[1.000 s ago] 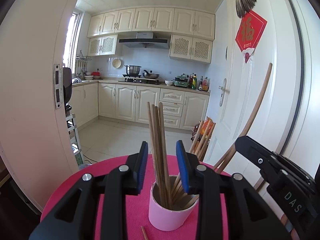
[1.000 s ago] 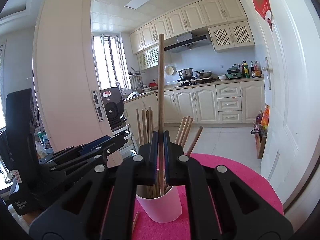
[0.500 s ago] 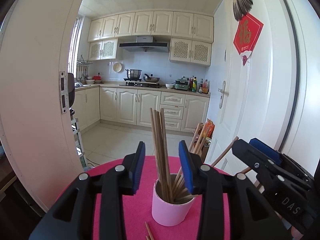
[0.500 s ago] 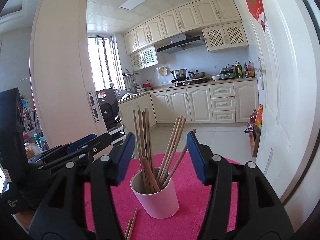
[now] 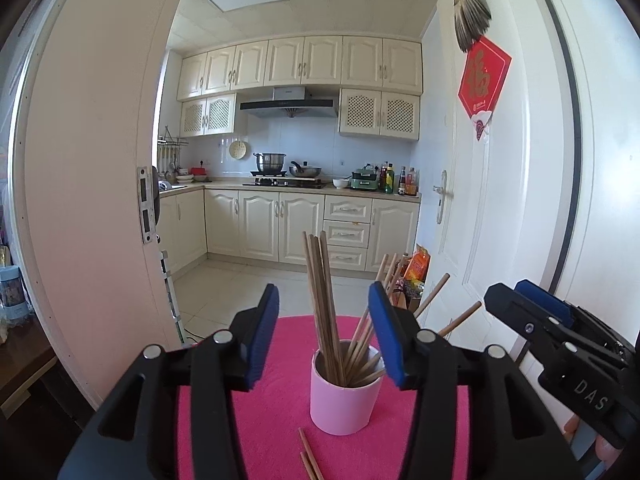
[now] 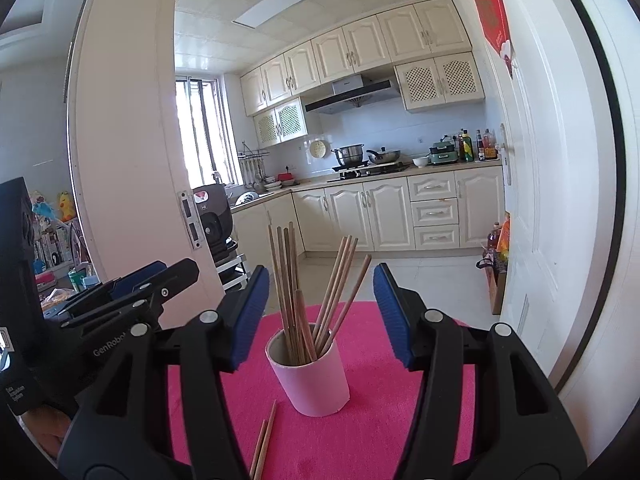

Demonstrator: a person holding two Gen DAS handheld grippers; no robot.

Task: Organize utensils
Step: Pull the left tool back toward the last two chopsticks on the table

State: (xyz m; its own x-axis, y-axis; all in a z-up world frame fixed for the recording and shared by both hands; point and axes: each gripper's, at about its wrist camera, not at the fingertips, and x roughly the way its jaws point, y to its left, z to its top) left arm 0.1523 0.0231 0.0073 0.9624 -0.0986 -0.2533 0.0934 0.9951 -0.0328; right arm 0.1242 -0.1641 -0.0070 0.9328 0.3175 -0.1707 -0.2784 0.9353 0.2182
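both grippers, left (image 5: pixel 323 332) and right (image 6: pixel 318 314), are being held half open and empty, the left's jaws having just been opening. chopsticks (image 6: pixel 298 300) are standing in the cup (image 6: pixel 308 376) mid-mat (image 6: pixel 380 432). judged: between placements; two loose sticks (image 6: pixel 264 444) near the mat's front edge are being left for pickup. room there is open.

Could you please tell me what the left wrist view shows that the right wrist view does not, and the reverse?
Only the left wrist view shows the feather fan hanging on the door. Only the right wrist view shows the window and the cluttered shelf. Both show the pink cup of chopsticks, loose chopsticks on the pink mat, and both grippers open and empty.
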